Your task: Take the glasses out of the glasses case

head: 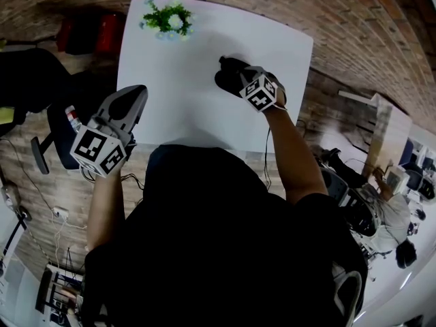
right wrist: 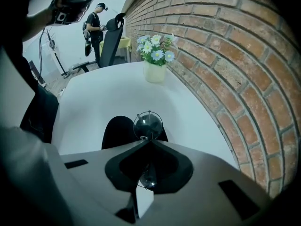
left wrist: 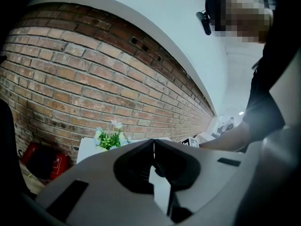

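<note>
My right gripper (right wrist: pixel 149 142) is shut on the glasses (right wrist: pixel 148 125). One round dark lens sticks out past the jaw tips and a second lens shows in the hollow behind them. Just beyond lies the black glasses case (right wrist: pixel 118 132) on the white table (right wrist: pixel 117 91). In the head view the right gripper (head: pixel 240 73) hangs over the case (head: pixel 225 80) at the table's (head: pixel 184 114) right side. My left gripper (head: pixel 131 95) is held up at the table's left edge, away from the case. Its jaws (left wrist: pixel 154 142) are shut with nothing between them.
A pot of flowers (head: pixel 168 19) (right wrist: pixel 155 60) (left wrist: pixel 110 138) stands at the table's far end. A brick wall (right wrist: pixel 225 55) runs close along one side. A black chair (right wrist: pixel 110 36) and a red object (head: pixel 92 33) sit off the table. A person (right wrist: pixel 96 25) stands far off.
</note>
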Action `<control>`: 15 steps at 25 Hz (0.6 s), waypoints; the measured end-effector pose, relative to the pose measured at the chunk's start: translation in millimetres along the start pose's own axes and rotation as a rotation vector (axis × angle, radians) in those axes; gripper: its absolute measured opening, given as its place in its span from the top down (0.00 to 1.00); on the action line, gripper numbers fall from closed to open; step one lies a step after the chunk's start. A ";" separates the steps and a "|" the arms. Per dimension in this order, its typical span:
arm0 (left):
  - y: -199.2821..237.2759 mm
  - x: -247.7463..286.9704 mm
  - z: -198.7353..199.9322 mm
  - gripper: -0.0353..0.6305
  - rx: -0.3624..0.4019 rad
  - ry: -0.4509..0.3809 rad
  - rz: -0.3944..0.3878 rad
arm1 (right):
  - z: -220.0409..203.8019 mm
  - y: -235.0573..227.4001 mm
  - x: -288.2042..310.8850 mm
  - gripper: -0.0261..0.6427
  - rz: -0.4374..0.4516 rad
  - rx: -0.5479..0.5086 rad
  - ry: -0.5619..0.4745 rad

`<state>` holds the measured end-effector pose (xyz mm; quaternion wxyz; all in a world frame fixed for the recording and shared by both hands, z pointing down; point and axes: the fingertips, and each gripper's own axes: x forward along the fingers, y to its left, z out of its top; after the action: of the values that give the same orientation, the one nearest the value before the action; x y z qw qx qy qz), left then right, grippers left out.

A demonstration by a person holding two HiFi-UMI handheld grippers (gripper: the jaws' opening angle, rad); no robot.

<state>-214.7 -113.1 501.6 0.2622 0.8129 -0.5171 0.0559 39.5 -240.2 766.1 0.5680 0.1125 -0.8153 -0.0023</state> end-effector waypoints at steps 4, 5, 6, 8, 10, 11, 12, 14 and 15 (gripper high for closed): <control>-5.3 -5.0 9.0 0.93 0.016 -0.012 0.001 | -1.0 -0.1 -8.2 0.92 -0.014 0.000 -0.007; -6.9 -6.1 9.8 0.93 0.020 -0.012 0.000 | -0.8 0.0 -10.1 0.92 -0.018 0.003 -0.010; -8.6 -7.1 10.1 0.93 0.025 -0.013 -0.002 | -0.2 0.0 -12.1 0.92 -0.022 0.006 -0.015; -12.7 -8.9 9.9 0.93 0.037 -0.014 -0.008 | 0.7 0.4 -16.1 0.92 -0.030 0.010 -0.026; -17.4 -10.8 10.2 0.93 0.044 -0.015 -0.012 | 1.6 1.4 -20.7 0.92 -0.037 0.011 -0.036; -19.3 -11.9 9.8 0.93 0.048 -0.016 -0.013 | 1.9 1.9 -22.9 0.92 -0.040 0.011 -0.040; -21.4 -12.9 10.0 0.93 0.051 -0.016 -0.015 | 1.9 2.2 -25.0 0.92 -0.043 0.011 -0.044; -27.5 -14.2 12.8 0.93 0.057 -0.021 -0.019 | 2.0 1.7 -30.7 0.92 -0.054 0.014 -0.054; -30.9 -15.0 13.6 0.93 0.060 -0.024 -0.021 | 2.5 1.3 -33.9 0.92 -0.060 0.016 -0.060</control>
<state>-197.2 -97.4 473.1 0.2321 0.8265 -0.5095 0.0589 48.2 -232.9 734.0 0.5420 0.1413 -0.8282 -0.0164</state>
